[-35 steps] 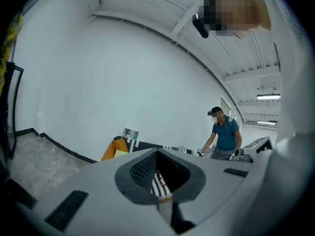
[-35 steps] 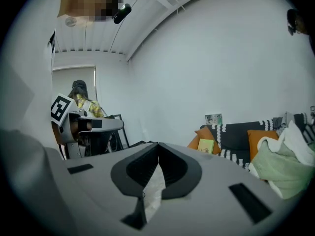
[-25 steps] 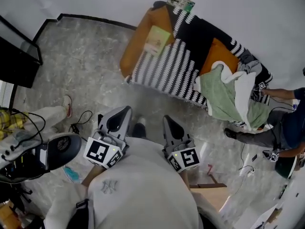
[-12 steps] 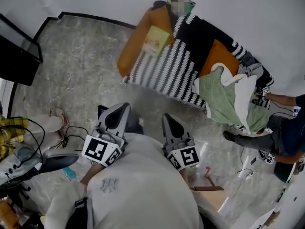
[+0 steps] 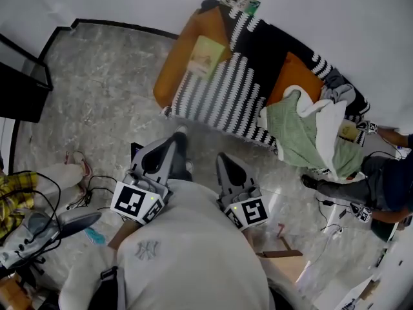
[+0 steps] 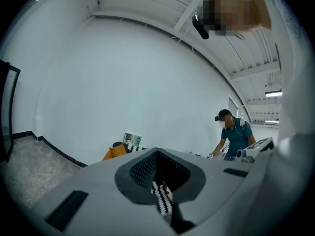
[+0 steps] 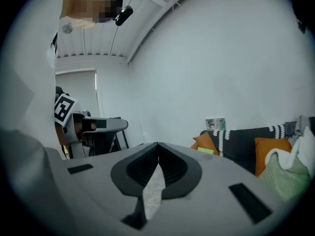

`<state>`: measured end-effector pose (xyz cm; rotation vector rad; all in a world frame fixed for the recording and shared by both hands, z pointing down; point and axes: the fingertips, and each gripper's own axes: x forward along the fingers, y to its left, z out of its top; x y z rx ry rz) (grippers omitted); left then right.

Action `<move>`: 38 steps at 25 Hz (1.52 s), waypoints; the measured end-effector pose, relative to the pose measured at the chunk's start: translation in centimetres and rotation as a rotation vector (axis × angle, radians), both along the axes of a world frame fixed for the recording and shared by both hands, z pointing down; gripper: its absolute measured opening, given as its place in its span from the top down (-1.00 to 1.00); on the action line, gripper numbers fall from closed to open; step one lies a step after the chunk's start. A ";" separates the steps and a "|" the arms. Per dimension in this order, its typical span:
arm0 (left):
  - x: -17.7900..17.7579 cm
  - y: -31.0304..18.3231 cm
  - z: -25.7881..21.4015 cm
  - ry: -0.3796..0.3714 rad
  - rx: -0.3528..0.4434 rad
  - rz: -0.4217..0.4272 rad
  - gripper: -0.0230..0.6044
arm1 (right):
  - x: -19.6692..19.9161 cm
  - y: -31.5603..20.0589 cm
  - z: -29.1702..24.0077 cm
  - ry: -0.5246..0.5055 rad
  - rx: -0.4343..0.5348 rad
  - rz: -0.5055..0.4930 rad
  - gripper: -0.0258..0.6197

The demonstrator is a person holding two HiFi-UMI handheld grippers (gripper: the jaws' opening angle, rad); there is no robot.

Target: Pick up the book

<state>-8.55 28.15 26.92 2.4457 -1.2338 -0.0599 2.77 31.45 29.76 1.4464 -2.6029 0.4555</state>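
Observation:
The book (image 5: 205,55), pale green and thin, lies on the orange seat at the left end of the sofa (image 5: 219,92), which has a black-and-white striped throw over it. In the right gripper view the book (image 7: 206,151) is a small green slab far ahead. My left gripper (image 5: 171,143) and right gripper (image 5: 223,159) are held side by side over the floor, well short of the sofa, both pointing toward it. Each is shut with nothing in it, as the left gripper (image 6: 156,150) and right gripper (image 7: 158,144) views show.
A framed picture (image 5: 240,0) leans on the sofa back. Green and white cloths (image 5: 303,128) cover the sofa's right end, where another person (image 5: 387,179) stands. A black cabinet (image 5: 19,76) is at left, a chair and cables (image 5: 39,228) at lower left, cardboard (image 5: 284,263) at lower right.
Both grippers have moved forward across the floor toward the sofa, which now sits a little nearer. The chair at lower left has slid back out of the picture.

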 end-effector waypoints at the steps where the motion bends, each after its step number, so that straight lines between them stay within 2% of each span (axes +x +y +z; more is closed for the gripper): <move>1: 0.1 -0.4 0.2 -0.002 -0.001 -0.002 0.92 | 0.1 -0.3 0.1 -0.002 0.001 -0.001 0.86; 5: -0.4 -2.9 1.0 -0.019 0.012 -0.019 0.92 | 0.5 -2.7 0.3 -0.009 0.011 0.006 0.86; 13: -1.2 -11.4 0.2 -0.014 0.027 -0.004 0.92 | 0.3 -10.9 -0.8 -0.023 0.032 0.046 0.86; 19: -1.0 -15.6 -0.3 -0.001 0.033 0.025 0.92 | 0.3 -15.0 -1.4 -0.017 0.047 0.073 0.86; 24: -1.5 -18.0 -0.3 0.008 0.033 0.035 0.92 | -0.3 -17.2 -1.8 0.000 0.058 0.078 0.86; 30: -2.1 -20.6 -0.6 0.016 0.039 0.058 0.92 | -0.1 -19.2 -2.3 0.003 0.067 0.140 0.86; 34: -1.9 -21.6 -0.5 0.033 0.021 0.081 0.92 | -0.1 -19.7 -1.8 -0.005 0.049 0.171 0.86; 38: -2.3 -22.0 -0.1 0.030 0.014 0.079 0.92 | -0.5 -20.1 -1.1 0.000 0.029 0.160 0.86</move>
